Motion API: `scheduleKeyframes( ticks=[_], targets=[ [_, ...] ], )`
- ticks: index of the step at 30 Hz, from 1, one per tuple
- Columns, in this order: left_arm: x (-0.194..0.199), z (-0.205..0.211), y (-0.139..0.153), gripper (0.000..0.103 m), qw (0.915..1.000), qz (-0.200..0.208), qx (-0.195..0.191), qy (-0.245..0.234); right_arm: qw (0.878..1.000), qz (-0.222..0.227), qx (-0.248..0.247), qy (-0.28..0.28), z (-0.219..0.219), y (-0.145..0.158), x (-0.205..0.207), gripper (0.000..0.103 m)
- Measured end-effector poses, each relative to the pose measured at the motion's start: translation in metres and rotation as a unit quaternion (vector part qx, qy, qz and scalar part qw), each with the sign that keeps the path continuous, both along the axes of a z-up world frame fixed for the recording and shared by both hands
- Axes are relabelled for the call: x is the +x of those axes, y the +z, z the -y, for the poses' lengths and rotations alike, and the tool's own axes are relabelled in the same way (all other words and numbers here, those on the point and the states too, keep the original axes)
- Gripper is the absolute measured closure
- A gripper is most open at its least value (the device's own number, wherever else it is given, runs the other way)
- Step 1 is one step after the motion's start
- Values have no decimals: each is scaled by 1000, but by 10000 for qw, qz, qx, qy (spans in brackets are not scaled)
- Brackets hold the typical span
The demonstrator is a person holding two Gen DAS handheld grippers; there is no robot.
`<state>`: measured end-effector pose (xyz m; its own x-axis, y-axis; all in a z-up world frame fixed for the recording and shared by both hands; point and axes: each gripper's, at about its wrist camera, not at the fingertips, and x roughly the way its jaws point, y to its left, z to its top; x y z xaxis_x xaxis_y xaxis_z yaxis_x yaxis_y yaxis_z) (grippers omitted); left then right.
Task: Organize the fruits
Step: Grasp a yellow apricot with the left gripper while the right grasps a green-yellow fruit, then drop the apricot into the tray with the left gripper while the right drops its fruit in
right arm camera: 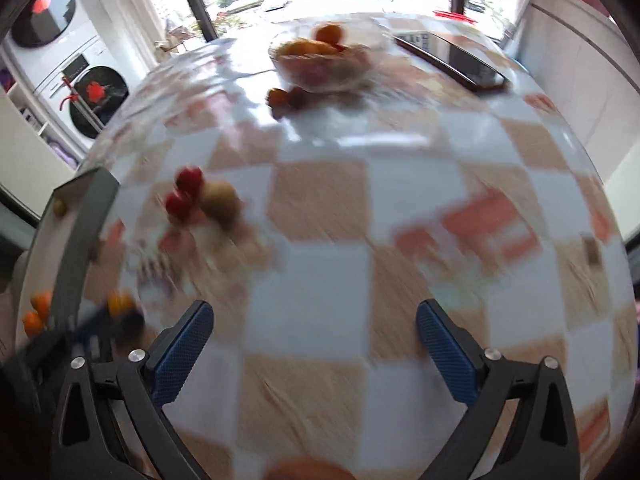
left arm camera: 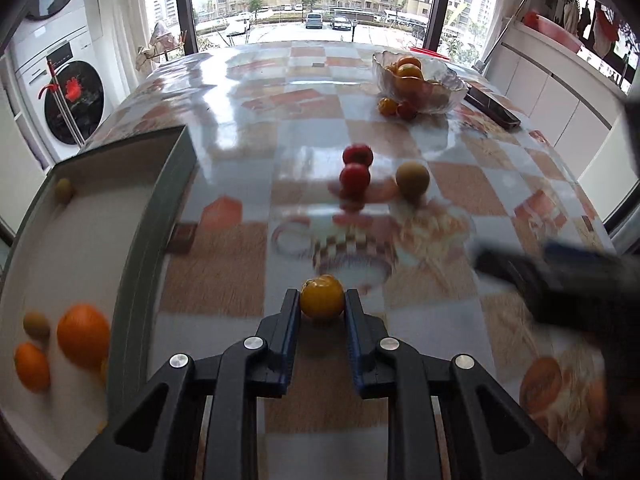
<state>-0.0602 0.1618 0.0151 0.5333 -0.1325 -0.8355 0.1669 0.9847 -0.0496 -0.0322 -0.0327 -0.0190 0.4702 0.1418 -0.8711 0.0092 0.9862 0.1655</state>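
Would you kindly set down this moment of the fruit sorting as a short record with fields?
left gripper: shut on the yellow tomato, its fingers pressing both sides
right gripper: open, nothing between its fingers
tray: on the left, holds two oranges and two small greenish fruits
loose on the table: two red tomatoes beside a tan round fruit
glass bowl: far side, holds orange and yellow fruit, two small fruits at its foot
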Motion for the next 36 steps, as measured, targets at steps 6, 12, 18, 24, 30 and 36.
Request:
scheduleKeyframes(
  ticks=[6, 12, 18, 24, 30, 36],
  targets=[
    [-19, -11, 0, 80, 10000, 51, 32, 18, 9970, 307, -568, 428, -49, -1, 40, 23],
    [-24, -15, -1, 80, 9999, 112, 34, -10, 9937, 534, -767, 612, -75, 1, 52, 65],
    [-25, -18, 1, 80, 9999, 66, -96, 1, 9972, 373, -238, 602, -63, 5, 41, 76],
    [-30, -38, 21, 80, 9985, 208, -486, 138, 9985, 134, 380, 381, -31, 15, 17, 76],
    [-41, -67, 55, 80, 9952, 789, -424, 405, 9971, 238, 433, 578, -48, 36, 1, 76],
    [-39, -128, 74, 80, 9888, 1081, -135, 1024, 9921, 311, 598, 1058, -99, 57, -7, 76]
  ],
)
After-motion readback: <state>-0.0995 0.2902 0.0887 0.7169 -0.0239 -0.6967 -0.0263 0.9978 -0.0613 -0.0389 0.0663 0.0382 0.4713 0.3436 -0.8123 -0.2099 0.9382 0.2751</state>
